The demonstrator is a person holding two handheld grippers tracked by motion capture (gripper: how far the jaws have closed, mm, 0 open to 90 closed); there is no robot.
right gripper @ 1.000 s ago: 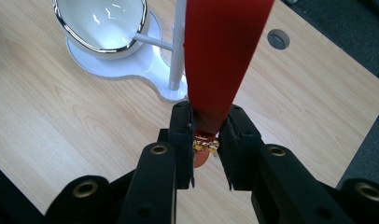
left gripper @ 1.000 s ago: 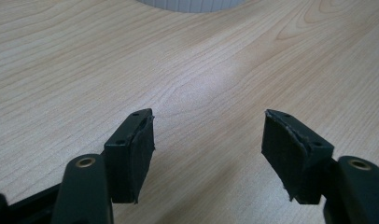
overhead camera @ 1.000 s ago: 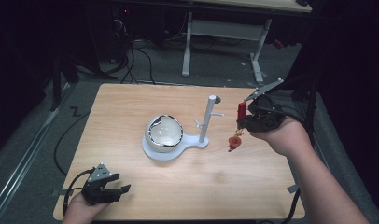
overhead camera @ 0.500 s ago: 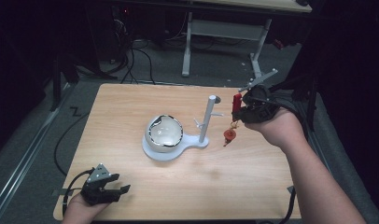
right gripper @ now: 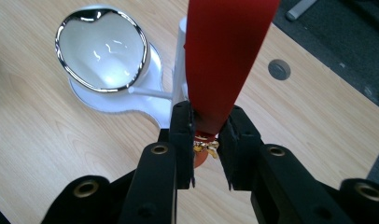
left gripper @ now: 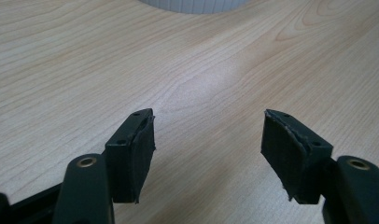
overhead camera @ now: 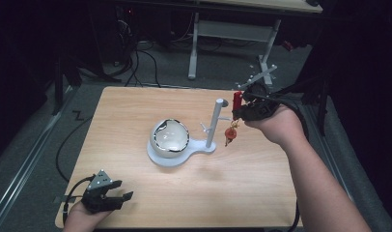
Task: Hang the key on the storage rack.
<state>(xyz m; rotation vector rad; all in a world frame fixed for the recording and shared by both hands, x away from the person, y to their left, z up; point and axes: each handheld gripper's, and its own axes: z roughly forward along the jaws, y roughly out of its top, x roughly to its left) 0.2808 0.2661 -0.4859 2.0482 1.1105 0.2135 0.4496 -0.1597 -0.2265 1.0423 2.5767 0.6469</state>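
Note:
A red ornament [overhead camera: 230, 134] with a gold bow hangs on a red ribbon loop [overhead camera: 237, 100]. My right gripper [overhead camera: 243, 110] is shut on that ribbon [right gripper: 225, 60], which rises between its two pads, with the gold bow [right gripper: 205, 147] just under them. The ornament hangs just right of the white post [overhead camera: 214, 123] of a white stand [overhead camera: 196, 150], close to a short peg. A white bowl with a chrome rim [overhead camera: 171, 137] sits on the stand's base. My left gripper [overhead camera: 118, 198] rests near the table's front left corner, open, with only bare wood between its pads [left gripper: 131, 149].
The wooden table [overhead camera: 136, 106] has its right edge just beyond my right hand and a grommet hole [right gripper: 278, 69]. A desk frame [overhead camera: 232, 34] and cables [overhead camera: 146, 53] lie on the dark floor behind.
My right hand has carried the hanging ornament leftward, closer to the stand's post. The left gripper has stayed where it was.

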